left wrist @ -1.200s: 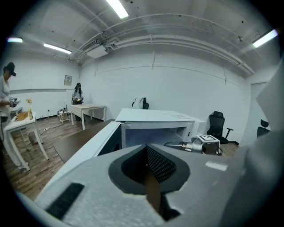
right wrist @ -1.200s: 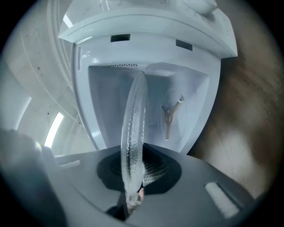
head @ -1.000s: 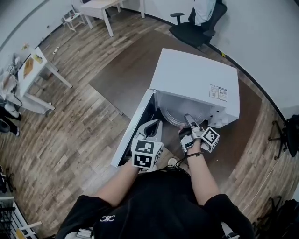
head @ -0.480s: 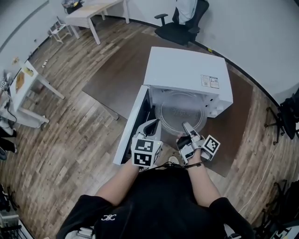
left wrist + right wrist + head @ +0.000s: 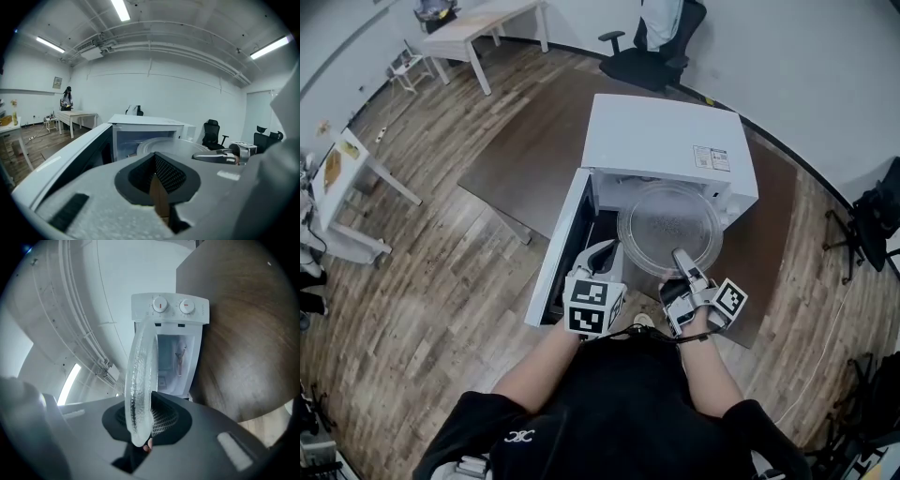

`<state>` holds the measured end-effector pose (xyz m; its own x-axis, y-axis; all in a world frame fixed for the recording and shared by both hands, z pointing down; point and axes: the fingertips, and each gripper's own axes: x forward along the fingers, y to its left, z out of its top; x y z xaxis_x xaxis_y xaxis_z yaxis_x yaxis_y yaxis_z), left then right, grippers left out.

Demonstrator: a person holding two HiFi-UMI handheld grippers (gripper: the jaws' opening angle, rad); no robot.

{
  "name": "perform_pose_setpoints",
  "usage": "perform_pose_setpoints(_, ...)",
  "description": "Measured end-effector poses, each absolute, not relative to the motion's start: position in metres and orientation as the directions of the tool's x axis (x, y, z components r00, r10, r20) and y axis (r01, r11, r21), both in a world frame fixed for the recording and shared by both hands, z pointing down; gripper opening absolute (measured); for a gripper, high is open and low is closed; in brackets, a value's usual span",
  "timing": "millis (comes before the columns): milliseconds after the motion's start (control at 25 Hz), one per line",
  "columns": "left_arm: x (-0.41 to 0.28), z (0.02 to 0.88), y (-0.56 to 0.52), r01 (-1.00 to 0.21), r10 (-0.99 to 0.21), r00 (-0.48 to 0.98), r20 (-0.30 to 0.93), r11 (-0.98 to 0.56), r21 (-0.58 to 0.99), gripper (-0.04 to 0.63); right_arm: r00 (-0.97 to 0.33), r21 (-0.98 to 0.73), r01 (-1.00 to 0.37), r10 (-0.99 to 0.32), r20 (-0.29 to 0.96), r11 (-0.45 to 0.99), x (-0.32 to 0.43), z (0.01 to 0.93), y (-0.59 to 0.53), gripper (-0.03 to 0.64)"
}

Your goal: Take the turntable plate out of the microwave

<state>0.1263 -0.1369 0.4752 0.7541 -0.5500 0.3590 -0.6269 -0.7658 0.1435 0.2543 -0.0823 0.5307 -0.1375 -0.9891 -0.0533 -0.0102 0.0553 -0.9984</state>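
The right gripper (image 5: pixel 682 257) is held out ahead of the body, its tongs pinched on the near rim of the glass turntable plate (image 5: pixel 667 223), which is seen at the mouth of the microwave (image 5: pixel 667 141), partly drawn out. The left gripper (image 5: pixel 601 251), tongs pressed together on nothing, is kept low beside the open door (image 5: pixel 562 249), left of the plate.

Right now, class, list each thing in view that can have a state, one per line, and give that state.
microwave door: open, swung out to the left.
turntable plate: mostly outside the microwave, held at its near rim.
right hand-held gripper: shut on the turntable plate.
left hand-held gripper: shut, holding nothing.
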Motion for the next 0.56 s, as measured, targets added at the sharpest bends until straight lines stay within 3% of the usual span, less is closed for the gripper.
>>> perform_pose_setpoints(560,0.117,0.463,-0.125,-0.610,-0.544,0.771,0.331,-0.780,0.139,0.011,-0.112,-0.999,0.000,-0.992,-0.050,0.050,0.245,0.530,-0.061,0.040)
